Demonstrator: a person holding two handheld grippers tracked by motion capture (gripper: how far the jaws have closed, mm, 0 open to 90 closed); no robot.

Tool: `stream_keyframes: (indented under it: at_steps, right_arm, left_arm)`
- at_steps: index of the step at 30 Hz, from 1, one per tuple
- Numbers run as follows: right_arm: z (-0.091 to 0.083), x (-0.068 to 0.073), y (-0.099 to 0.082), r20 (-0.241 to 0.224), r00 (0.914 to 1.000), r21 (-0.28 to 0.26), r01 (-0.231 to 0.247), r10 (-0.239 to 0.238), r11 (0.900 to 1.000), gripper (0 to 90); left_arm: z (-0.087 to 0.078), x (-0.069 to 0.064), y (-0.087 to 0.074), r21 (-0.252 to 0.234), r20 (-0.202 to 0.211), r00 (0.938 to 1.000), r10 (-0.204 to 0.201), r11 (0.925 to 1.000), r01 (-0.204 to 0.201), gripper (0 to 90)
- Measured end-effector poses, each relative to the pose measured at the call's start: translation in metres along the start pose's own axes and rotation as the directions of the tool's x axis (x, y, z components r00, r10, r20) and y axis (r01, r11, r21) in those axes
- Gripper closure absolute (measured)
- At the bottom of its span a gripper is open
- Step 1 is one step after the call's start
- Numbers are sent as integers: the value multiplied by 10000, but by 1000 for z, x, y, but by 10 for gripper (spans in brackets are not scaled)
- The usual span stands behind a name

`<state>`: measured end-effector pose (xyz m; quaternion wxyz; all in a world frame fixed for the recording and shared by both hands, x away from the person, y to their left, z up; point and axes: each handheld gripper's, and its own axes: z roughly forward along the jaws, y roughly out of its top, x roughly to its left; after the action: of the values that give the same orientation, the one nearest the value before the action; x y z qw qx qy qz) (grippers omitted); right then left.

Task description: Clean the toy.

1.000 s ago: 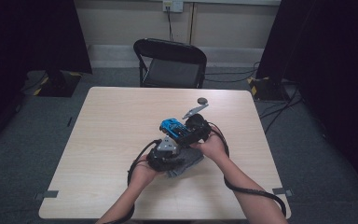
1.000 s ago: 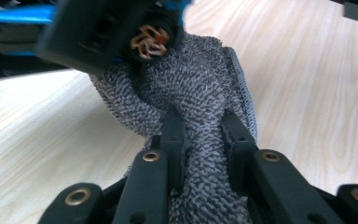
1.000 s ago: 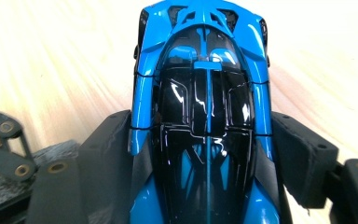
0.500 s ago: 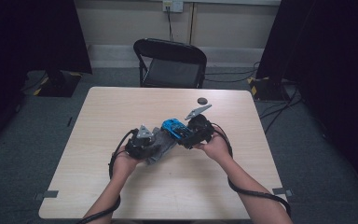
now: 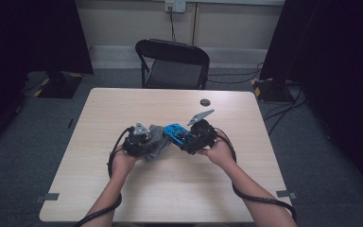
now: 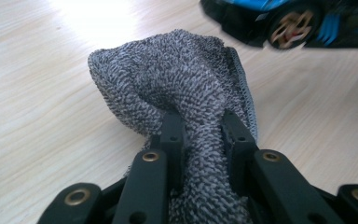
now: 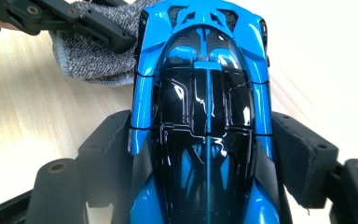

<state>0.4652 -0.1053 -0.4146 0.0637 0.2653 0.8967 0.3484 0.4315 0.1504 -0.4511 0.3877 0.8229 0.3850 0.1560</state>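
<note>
The left tongs [image 5: 147, 143] are clamped shut on a bunched grey terry cloth [image 6: 182, 88], the fabric pinched tight between the two black jaws and ballooning out ahead of them. The right tongs [image 5: 185, 137] grip a blue and black toy sports car [image 7: 204, 107] across its body, a padded jaw pressed to each flank. Both meet near the middle of the light wooden table [image 5: 123, 104], the cloth just left of the car; in the right gripper view the cloth lies beside the car's far end, at or very near the bodywork, though contact cannot be confirmed. In the left gripper view one of the car's wheels [image 6: 290, 29] sits past the cloth's far right corner. A small dark round object [image 5: 204, 101] rests apart on the far side of the table, and an empty black folding chair [image 5: 172, 64] stands beyond.

The step in hand looks like wiping the car with the cloth while the other hand steadies it. The next move likely calls for bringing the cloth onto the blue bodywork and stroking along it, with the car held firm and perhaps tilted to present an uncleaned face.
</note>
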Motion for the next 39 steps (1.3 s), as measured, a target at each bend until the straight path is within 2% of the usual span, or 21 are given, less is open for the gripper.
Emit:
stream_keyframes:
  at_steps: [1,5,8,10,16,23,25,30,39]
  right_arm:
    - [1,0,-1,15,10000,21,-15,15,10000,263]
    - [3,2,-2,32,10000,98,69,-70,9999,263]
    - [5,3,-3,-80,9999,107,82,-81,9999,263]
    - [5,3,-3,-53,10000,94,55,-55,9999,263]
    - [5,2,-1,-60,10000,79,-39,39,10000,263]
    - [9,3,3,-59,10000,74,-26,26,10000,263]
    - [10,3,4,-98,9999,84,-65,66,9999,263]
    - [14,2,6,-112,9998,56,-171,172,9998,263]
    - [19,3,11,108,9996,25,-267,266,9996,263]
  left_arm:
    - [1,-2,1,-67,142,9999,12,10000,-11,744]
    - [1,-9,5,-203,247,9994,237,9995,-232,744]
    - [3,-12,7,-149,181,9990,399,9991,-396,744]
    - [3,-14,7,-149,315,9990,307,9994,-302,745]
    - [6,-20,7,-208,543,9975,443,9989,-432,746]
    - [10,-32,7,-257,838,9935,768,9969,-749,745]
    - [11,-35,7,-268,967,9928,703,9973,-680,745]
    - [13,-41,6,-259,1149,9896,860,9962,-836,745]
    - [18,-55,6,-237,1510,9833,1018,9948,-994,745]
